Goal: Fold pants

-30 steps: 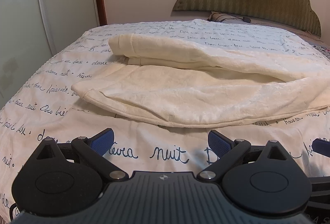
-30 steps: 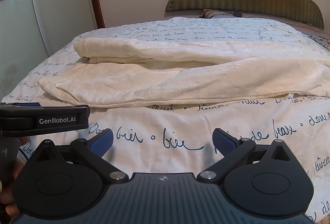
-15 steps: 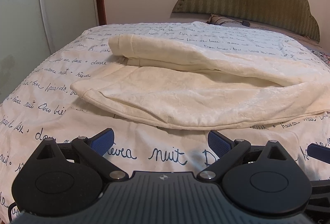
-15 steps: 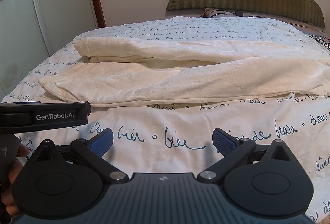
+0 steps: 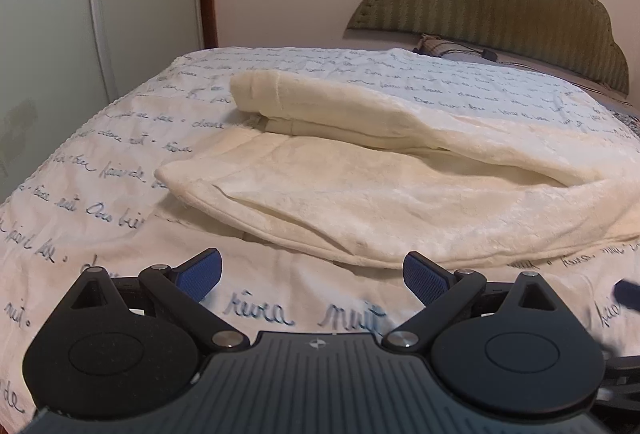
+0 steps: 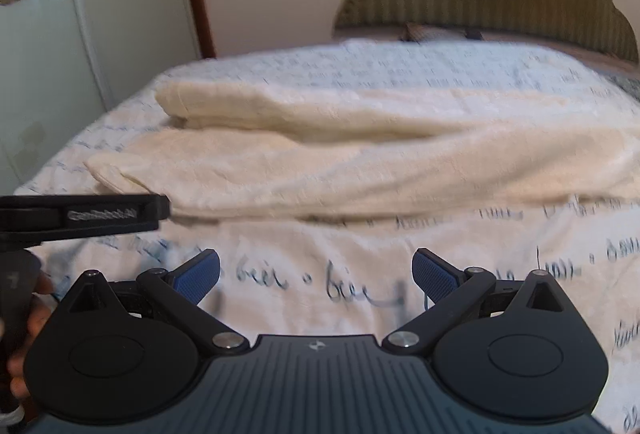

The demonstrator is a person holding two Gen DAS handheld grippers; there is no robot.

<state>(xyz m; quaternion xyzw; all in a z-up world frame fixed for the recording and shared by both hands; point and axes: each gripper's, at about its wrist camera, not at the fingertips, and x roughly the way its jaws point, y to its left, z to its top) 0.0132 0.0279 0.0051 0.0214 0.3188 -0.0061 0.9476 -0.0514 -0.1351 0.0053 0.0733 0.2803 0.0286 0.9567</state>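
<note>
The cream pants [image 5: 384, 202] lie crosswise on the bed [image 5: 100, 194], legs spread in a loose V with cuffs toward its left edge. Both the left hand-held gripper [image 5: 312, 276] and the right hand-held gripper [image 6: 316, 274] hover short of them near the foot edge, jaws apart and empty. The plush fabric looks thick: a shallow pinch could catch only the top layer, leaving the fold crooked

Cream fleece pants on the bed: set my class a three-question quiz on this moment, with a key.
1. True or false: the left tool grips the cream fleece pants.
2. The pants lie on: A) white bedspread with blue handwriting B) wooden floor C) green chair.
3. Fill in: the right tool has its jaws ____.

Key: 1 false, it is open and short of the cloth; 2 A; 3 open.
</note>
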